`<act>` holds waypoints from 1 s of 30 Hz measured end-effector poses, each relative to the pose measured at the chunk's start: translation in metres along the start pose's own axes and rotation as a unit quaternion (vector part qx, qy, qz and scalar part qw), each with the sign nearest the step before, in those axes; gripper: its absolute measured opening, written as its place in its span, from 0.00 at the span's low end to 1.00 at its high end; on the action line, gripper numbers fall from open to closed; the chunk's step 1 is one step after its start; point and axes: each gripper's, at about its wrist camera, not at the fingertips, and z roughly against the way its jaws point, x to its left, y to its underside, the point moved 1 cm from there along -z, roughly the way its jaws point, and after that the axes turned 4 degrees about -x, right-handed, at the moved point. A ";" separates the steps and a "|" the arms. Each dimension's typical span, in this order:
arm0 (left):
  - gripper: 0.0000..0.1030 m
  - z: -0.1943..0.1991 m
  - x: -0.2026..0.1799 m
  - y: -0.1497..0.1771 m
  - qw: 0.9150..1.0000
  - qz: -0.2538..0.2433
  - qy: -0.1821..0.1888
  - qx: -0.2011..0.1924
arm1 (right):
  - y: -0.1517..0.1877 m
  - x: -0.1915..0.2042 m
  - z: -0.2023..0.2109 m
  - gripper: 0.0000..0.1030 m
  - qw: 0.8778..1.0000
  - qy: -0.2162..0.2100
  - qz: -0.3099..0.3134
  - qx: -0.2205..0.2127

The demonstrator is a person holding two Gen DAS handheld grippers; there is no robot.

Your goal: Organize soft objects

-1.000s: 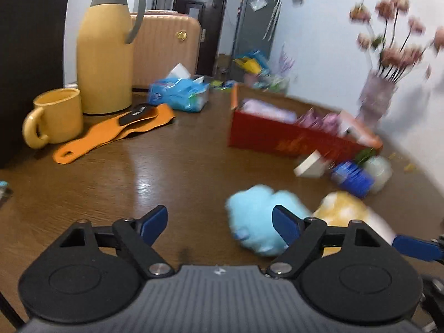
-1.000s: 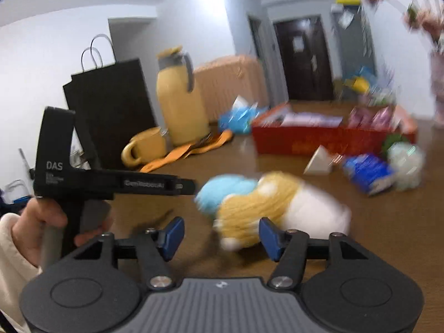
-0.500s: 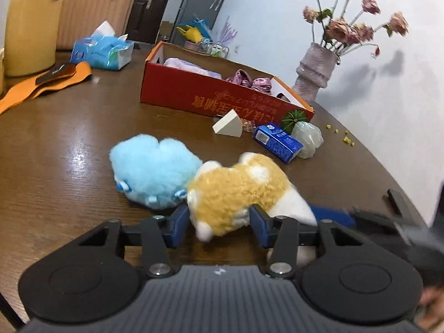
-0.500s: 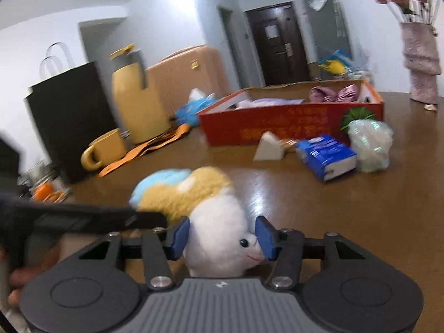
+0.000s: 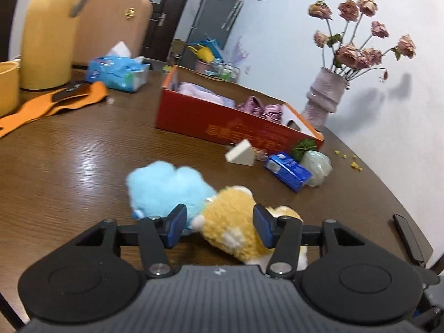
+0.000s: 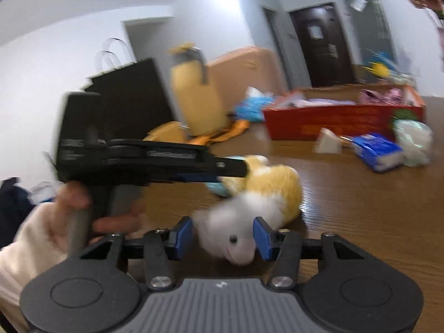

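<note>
A yellow and white plush hamster (image 5: 236,227) lies on the brown table, touching a light blue plush toy (image 5: 166,191). My left gripper (image 5: 219,227) has its blue pads on either side of the hamster's yellow back end. My right gripper (image 6: 223,234) has its pads on either side of the hamster's white head (image 6: 233,227). Both grippers press the toy's fur. The left gripper's black body also shows in the right wrist view (image 6: 138,158), held by a hand. A red cardboard box (image 5: 227,122) with pink soft items inside stands behind.
A cream sponge wedge (image 5: 240,155), a blue packet (image 5: 288,170) and a pale green bundle (image 5: 316,163) lie in front of the box. A vase of flowers (image 5: 324,100), tissue pack (image 5: 116,72), yellow thermos (image 5: 44,33), mug and orange strap (image 5: 55,102) stand around. A black phone (image 5: 408,238) lies at the right edge.
Both grippers have closed in on the hamster from opposite ends. The left gripper swung from the blue toy to the hamster's back; the right one took its head.
</note>
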 end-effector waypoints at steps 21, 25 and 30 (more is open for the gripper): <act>0.63 0.035 0.002 0.043 0.994 -0.083 0.059 0.041 | -0.029 -0.057 -0.038 0.31 0.993 0.043 -0.111 -0.001; 0.65 0.040 0.028 0.032 0.997 -0.004 0.071 0.026 | -0.021 -0.046 -0.005 0.32 0.989 0.079 -0.125 -0.017; 0.70 0.019 0.033 0.016 0.994 0.054 0.094 0.024 | -0.021 -0.043 0.004 0.34 0.984 0.108 -0.137 -0.032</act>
